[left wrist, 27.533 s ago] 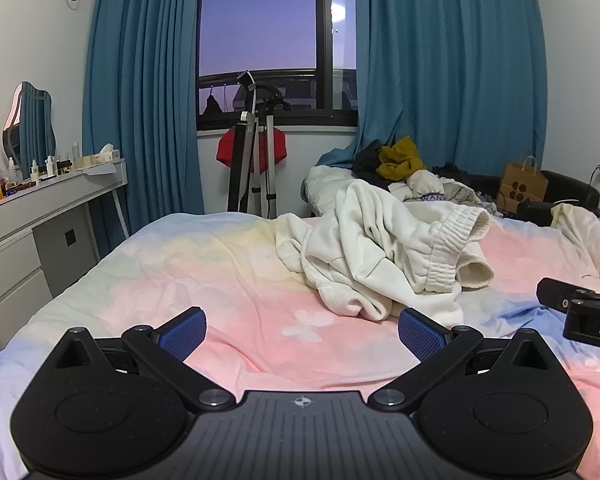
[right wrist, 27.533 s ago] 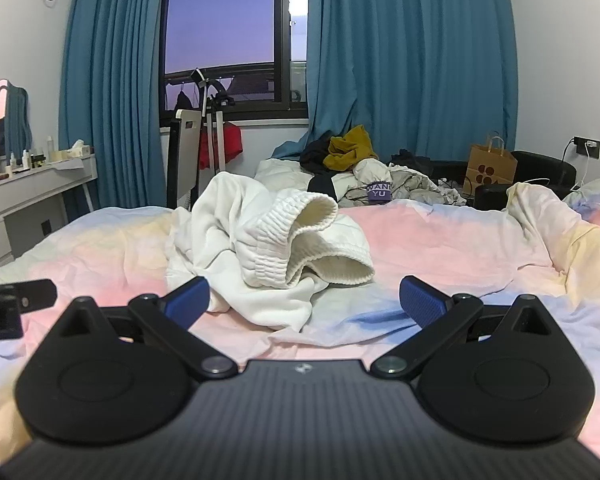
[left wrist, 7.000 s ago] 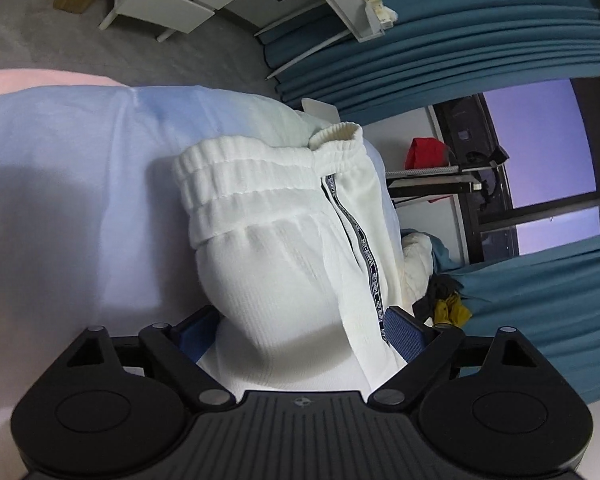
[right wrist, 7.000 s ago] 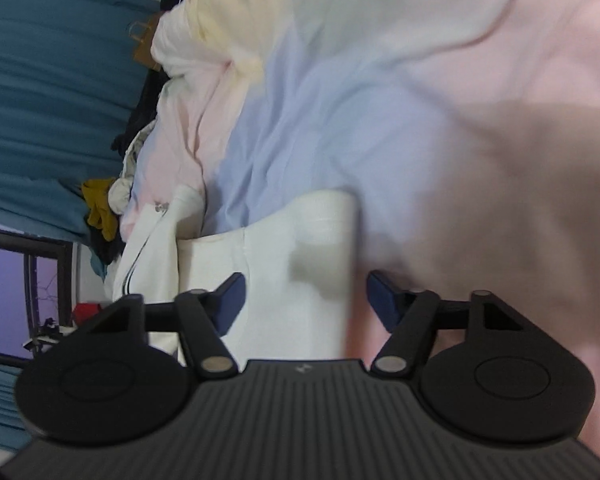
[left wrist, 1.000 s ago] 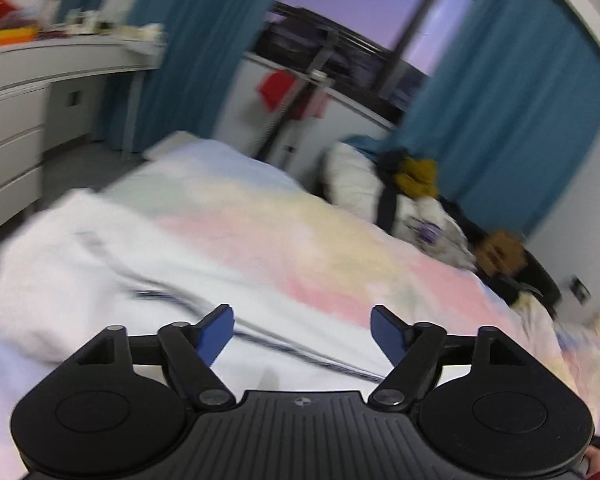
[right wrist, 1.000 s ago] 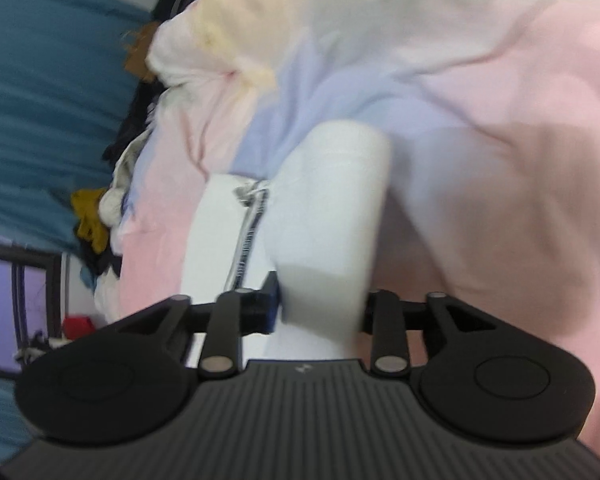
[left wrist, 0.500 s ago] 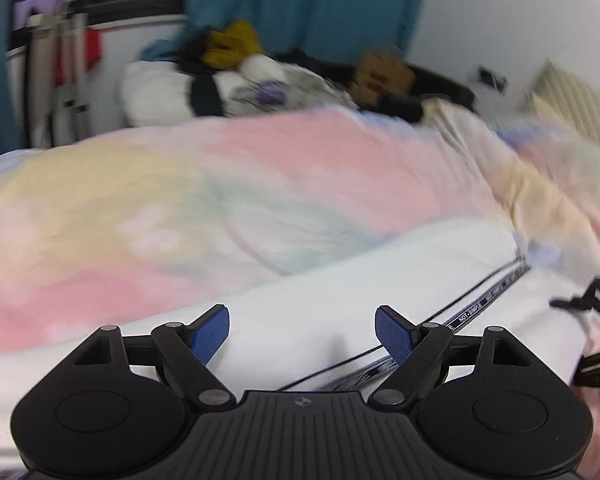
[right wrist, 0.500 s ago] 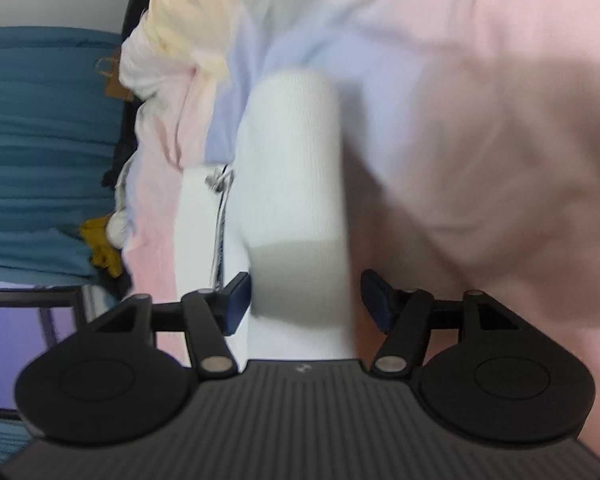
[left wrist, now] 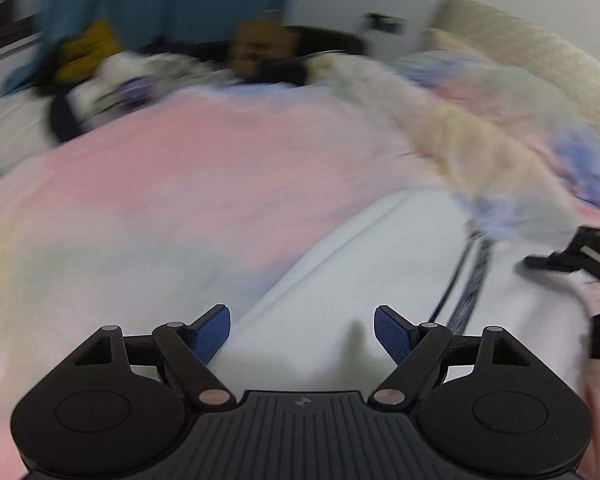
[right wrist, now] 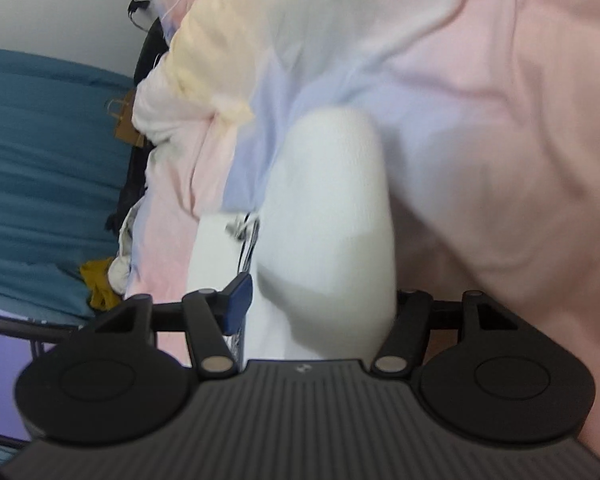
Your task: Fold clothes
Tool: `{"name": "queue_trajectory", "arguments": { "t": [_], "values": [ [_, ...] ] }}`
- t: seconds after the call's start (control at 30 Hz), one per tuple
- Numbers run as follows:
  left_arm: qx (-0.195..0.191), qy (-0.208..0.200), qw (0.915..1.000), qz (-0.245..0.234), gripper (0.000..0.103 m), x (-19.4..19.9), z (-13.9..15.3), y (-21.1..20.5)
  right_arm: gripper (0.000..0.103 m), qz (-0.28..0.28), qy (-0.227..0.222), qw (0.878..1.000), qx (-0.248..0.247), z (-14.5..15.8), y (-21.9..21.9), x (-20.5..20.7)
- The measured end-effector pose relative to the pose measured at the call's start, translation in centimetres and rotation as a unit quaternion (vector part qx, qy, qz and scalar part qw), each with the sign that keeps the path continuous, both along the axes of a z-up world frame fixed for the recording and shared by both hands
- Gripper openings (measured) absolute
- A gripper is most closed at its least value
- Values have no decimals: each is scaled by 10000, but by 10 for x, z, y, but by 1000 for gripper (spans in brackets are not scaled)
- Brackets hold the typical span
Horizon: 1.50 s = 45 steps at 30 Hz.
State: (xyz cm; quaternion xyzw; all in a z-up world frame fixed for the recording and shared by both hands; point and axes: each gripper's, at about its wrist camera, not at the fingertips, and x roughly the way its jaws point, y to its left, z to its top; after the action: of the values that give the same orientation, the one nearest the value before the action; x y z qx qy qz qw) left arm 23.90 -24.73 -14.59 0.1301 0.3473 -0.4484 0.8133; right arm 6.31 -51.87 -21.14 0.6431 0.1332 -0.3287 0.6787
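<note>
White sweatpants (left wrist: 380, 264) with a dark side stripe (left wrist: 470, 284) lie stretched across the pastel bed cover (left wrist: 180, 184). My left gripper (left wrist: 302, 332) is open just above the pants, holding nothing. The right gripper shows at the right edge of the left wrist view (left wrist: 580, 256). In the right wrist view the pants' folded white end (right wrist: 328, 216) bulges up between the fingers of my right gripper (right wrist: 320, 300). The jaws stand wide, and the fabric hides the right fingertip. The view is blurred.
A pile of other clothes (left wrist: 100, 68) and a brown paper bag (left wrist: 256, 48) lie at the far side of the bed. A bunched duvet (left wrist: 480, 144) lies to the right. Blue curtains (right wrist: 48, 160) hang behind.
The left gripper has swung right along the pants toward the right gripper. The right gripper's jaws have opened from the white fabric they clamped a second ago.
</note>
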Motion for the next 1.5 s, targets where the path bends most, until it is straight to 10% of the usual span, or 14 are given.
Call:
{"name": "queue_trajectory", "arguments": {
  "t": [0.27,0.37,0.43,0.73,1.07,1.27,1.5],
  "values": [
    [393,148,9912,-1256,54,11,-21,-119,63,138,99,9997,-147,-8,-3,11],
    [926,40,9873,-1287,11,3,-36,-137,63,148,76,9998,-119,-13,-5,12],
    [1097,-171,9843,-1370,3,-5,-38,-140,63,161,-2,9998,-120,-13,-6,13],
    [1040,-924,9893,-441,3,9,-4,-126,63,508,-124,9982,-303,-2,-3,21],
    [442,-142,9986,239,35,3,-35,-67,64,1467,-410,9880,268,-18,-18,19],
    [-92,259,9941,1048,43,-45,-3,58,62,1585,-1091,9754,1074,-41,-39,6],
    [-444,669,9673,2407,48,-125,6,238,61,2174,-1558,9582,1013,-54,-53,16]
  ]
}}
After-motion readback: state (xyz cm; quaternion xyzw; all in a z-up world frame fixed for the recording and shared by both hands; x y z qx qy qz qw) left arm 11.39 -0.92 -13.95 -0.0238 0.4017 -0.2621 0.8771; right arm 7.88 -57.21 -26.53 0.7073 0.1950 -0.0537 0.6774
